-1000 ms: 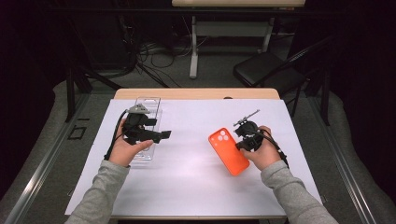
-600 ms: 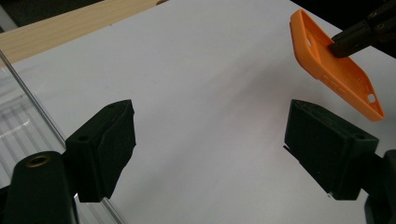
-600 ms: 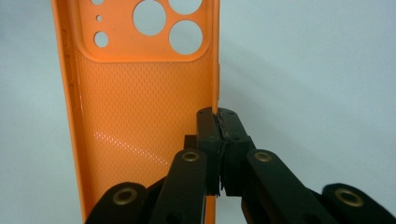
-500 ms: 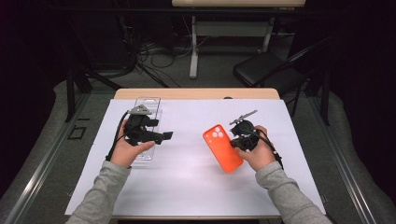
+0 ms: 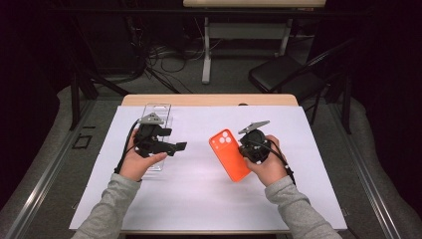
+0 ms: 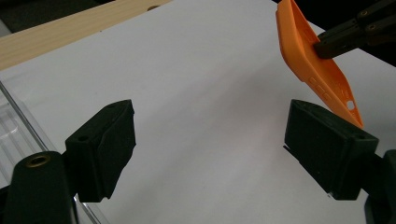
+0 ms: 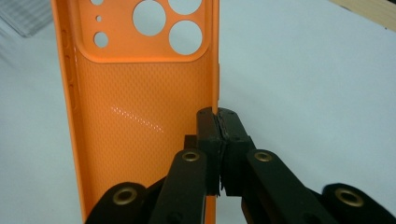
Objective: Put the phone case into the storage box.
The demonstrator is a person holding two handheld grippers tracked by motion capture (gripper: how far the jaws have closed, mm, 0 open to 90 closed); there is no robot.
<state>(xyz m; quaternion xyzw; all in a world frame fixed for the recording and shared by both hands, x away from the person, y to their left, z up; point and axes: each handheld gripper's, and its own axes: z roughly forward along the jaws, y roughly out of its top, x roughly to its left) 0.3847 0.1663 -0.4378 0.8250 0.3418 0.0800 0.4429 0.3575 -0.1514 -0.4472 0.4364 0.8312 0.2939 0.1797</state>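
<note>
Orange phone case (image 5: 229, 155), clamped by one side wall in my right gripper (image 7: 218, 125) and held above the white sheet (image 5: 199, 199), has drifted leftward toward my left gripper (image 6: 210, 144), whose jaws stand wide apart beside the clear tray (image 5: 157, 112): likely a handover approaching.

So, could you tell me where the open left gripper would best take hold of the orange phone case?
Probably the free long side wall of the orange phone case, approached from the left: the right gripper pinches the opposite wall, and the left gripper faces it.
</note>
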